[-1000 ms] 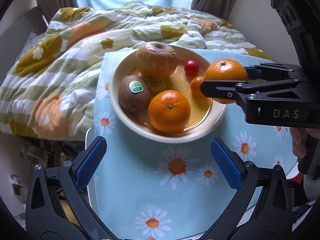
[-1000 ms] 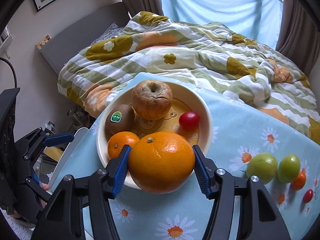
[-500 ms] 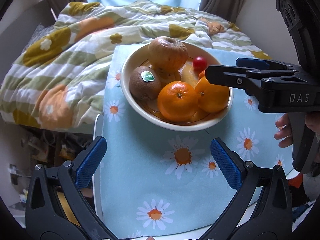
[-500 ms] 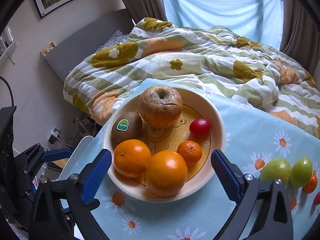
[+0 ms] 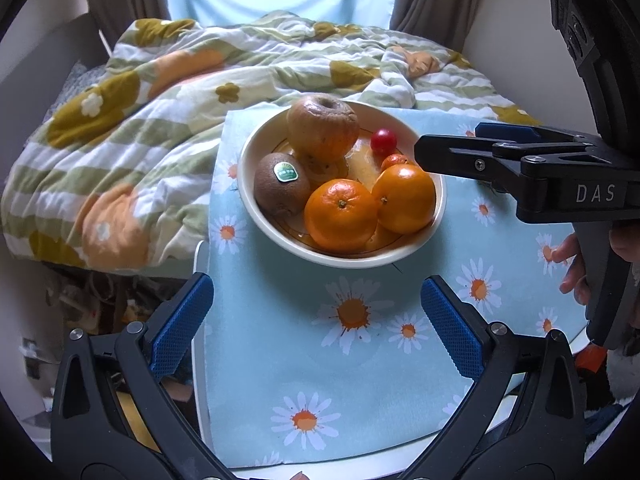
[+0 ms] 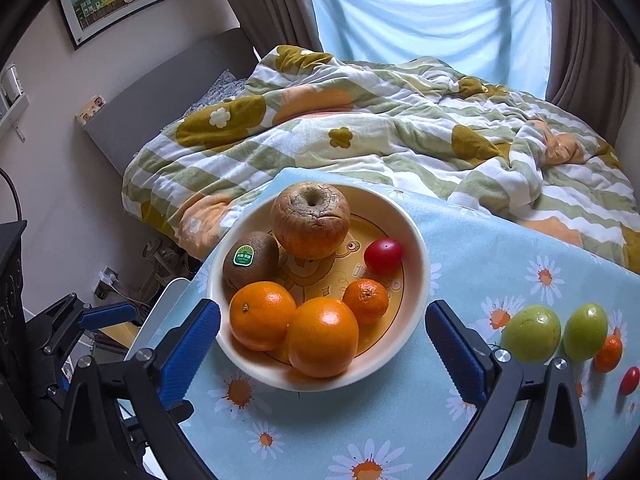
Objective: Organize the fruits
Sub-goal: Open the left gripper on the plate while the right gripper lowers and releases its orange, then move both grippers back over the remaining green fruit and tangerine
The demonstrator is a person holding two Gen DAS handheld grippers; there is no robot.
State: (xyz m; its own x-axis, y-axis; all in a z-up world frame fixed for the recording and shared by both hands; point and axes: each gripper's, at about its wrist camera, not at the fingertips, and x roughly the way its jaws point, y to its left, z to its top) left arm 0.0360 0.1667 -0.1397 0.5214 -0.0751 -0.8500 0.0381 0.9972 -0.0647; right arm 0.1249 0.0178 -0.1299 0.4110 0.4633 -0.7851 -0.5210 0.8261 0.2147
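A cream bowl on the daisy tablecloth holds a wrinkled apple, a kiwi, two oranges, a small mandarin and a cherry tomato. Two green fruits, a small mandarin and a cherry tomato lie on the cloth to the right. My right gripper is open and empty, just in front of the bowl. My left gripper is open and empty, short of the bowl.
A bed with a flowered quilt lies right behind the table. The table's left edge drops to cluttered floor. In the left wrist view the right gripper's body reaches over the bowl's right side.
My right gripper has set the large orange down in the bowl, opened, and pulled back toward me. The left gripper has drawn back slightly.
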